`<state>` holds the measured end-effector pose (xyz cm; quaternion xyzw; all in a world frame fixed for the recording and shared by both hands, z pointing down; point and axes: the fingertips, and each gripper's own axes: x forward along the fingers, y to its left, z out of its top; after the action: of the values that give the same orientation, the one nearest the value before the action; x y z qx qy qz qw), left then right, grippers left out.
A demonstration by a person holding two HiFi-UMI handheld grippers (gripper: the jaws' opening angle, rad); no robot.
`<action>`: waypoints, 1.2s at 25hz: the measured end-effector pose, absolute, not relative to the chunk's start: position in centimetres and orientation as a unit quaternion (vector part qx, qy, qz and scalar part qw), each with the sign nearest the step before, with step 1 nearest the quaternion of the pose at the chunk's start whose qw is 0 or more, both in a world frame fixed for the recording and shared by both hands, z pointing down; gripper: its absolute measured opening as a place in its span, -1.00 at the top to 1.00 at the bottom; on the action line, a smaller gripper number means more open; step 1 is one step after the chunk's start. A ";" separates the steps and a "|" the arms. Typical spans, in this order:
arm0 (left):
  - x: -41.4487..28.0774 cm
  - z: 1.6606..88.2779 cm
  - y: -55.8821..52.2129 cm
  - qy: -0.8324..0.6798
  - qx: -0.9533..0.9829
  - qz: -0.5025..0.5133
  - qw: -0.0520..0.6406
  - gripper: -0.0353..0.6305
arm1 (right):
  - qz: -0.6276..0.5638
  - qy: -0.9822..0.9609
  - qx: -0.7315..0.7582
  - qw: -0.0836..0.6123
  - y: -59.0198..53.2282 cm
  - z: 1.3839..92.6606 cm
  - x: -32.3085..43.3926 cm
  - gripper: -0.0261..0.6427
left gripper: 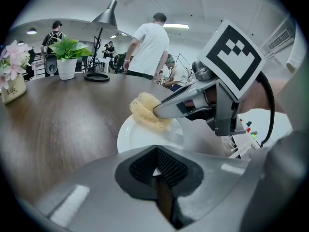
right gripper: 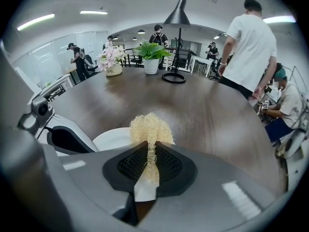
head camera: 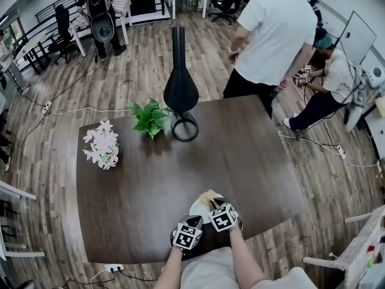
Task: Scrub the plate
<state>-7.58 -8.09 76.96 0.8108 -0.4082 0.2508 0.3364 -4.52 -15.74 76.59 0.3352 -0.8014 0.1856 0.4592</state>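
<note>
- pinching the near rim of the white plate (left gripper: 145, 137) with the left gripper (left gripper: 155, 170), jaws pressed together on a sliver of white that looks like that rim; judged as a steadying hold, to stop the plate skating on the smooth table (head camera: 180, 161) under the rubbing
- clamping a scrubber (right gripper: 150, 129) in the right gripper (right gripper: 150, 161), ribbed pads closed on its middle so that a loose tuft fans out beyond the tips; probably held so to let the soft end do the work and to keep the hard jaws off the plate
- laying that tuft against the far side of the plate, apparently touching it, with the two grippers close together and angled toward each other over it
- working with the plate at the near edge of the table, about midway along it, likely for easy reach of both grippers
- reading the plate as round, shallow, hard and glossy, so apt to slip; the scrubber as coarse straw-coloured fibre mesh, dry-looking, springy and easily squashed; the table as dark wood grain with a dull sheen
- leaving the black cone-shaded lamp (head camera: 180, 89), the potted plant (head camera: 149, 118) and the pale flowers (head camera: 103, 144) toward the far edge and far left corner, well apart from the scrubbing
</note>
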 end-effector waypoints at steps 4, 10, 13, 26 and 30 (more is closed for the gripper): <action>-7.4 76.6 -8.1 -0.411 0.809 0.251 0.336 0.89 | 0.181 -0.796 0.343 0.465 -15.9 76.3 -3.6 0.72; -7.6 76.7 -8.2 -0.417 0.807 0.250 0.335 0.89 | 0.175 -0.790 0.346 0.475 -16.1 76.1 -3.1 0.72; -7.6 76.8 -8.3 -0.418 0.806 0.249 0.337 0.89 | 0.176 -0.788 0.351 0.475 -16.3 76.1 -2.5 0.72; -7.6 76.4 -8.3 -0.422 0.803 0.243 0.344 0.89 | 0.184 -0.781 0.372 0.466 -16.4 75.2 -0.6 0.72; -7.6 76.5 -8.4 -0.422 0.803 0.243 0.343 0.89 | 0.185 -0.778 0.377 0.468 -16.2 75.2 -0.1 0.72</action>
<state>-7.56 -8.36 76.47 0.8033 -0.4220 0.2427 0.3431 -0.11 -16.22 75.15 0.3772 -0.7775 0.1854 0.4678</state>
